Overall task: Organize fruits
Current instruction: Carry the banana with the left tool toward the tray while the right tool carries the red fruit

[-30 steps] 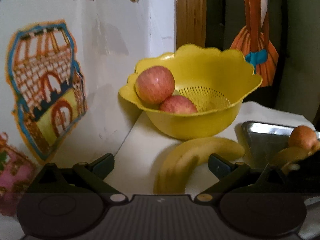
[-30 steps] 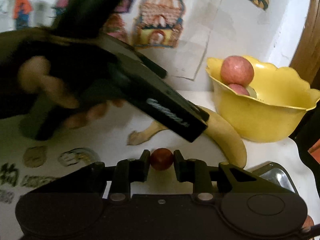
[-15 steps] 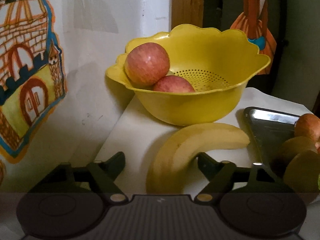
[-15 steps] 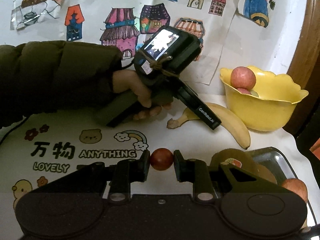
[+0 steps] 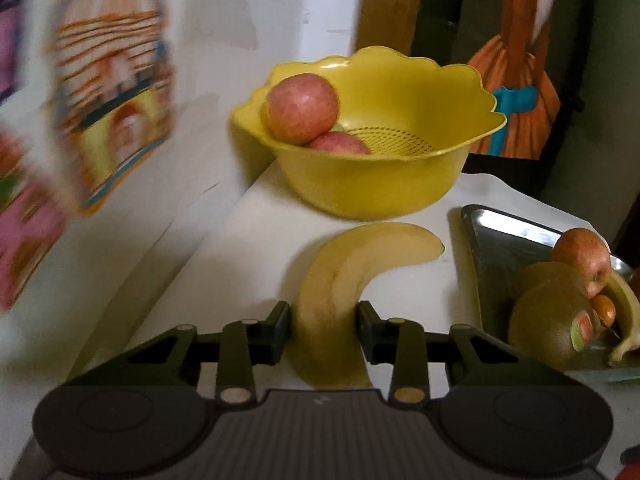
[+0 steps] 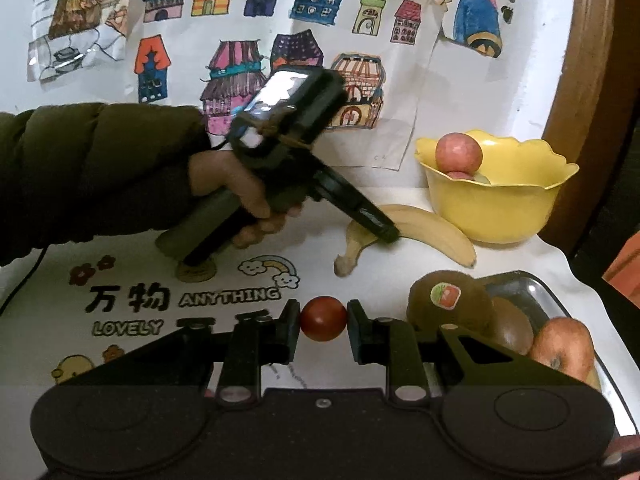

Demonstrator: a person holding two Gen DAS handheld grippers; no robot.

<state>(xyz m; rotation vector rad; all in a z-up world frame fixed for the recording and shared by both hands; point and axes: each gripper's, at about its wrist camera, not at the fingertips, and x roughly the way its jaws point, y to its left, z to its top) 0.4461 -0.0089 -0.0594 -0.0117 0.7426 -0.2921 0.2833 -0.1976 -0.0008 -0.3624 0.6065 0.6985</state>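
Since half a second ago, the left hand-held gripper (image 5: pixel 323 332) has closed in on the banana (image 5: pixel 352 276), its fingers now touching both sides of the fruit near its stem end on the table (image 5: pixel 248 248). The right hand-held gripper (image 6: pixel 323 326) pinches a small red fruit (image 6: pixel 323 319) between nearly closed fingers, held above the table. Beyond the banana stands a yellow bowl (image 5: pixel 372 184) with two apples (image 5: pixel 302 108) against its left wall. To the right, a metal tray (image 5: pixel 492 236) holds two kiwis (image 5: pixel 552 328), an apple and another banana. A hand (image 6: pixel 236 188) in a dark sleeve (image 6: pixel 100 172) grips the left tool.
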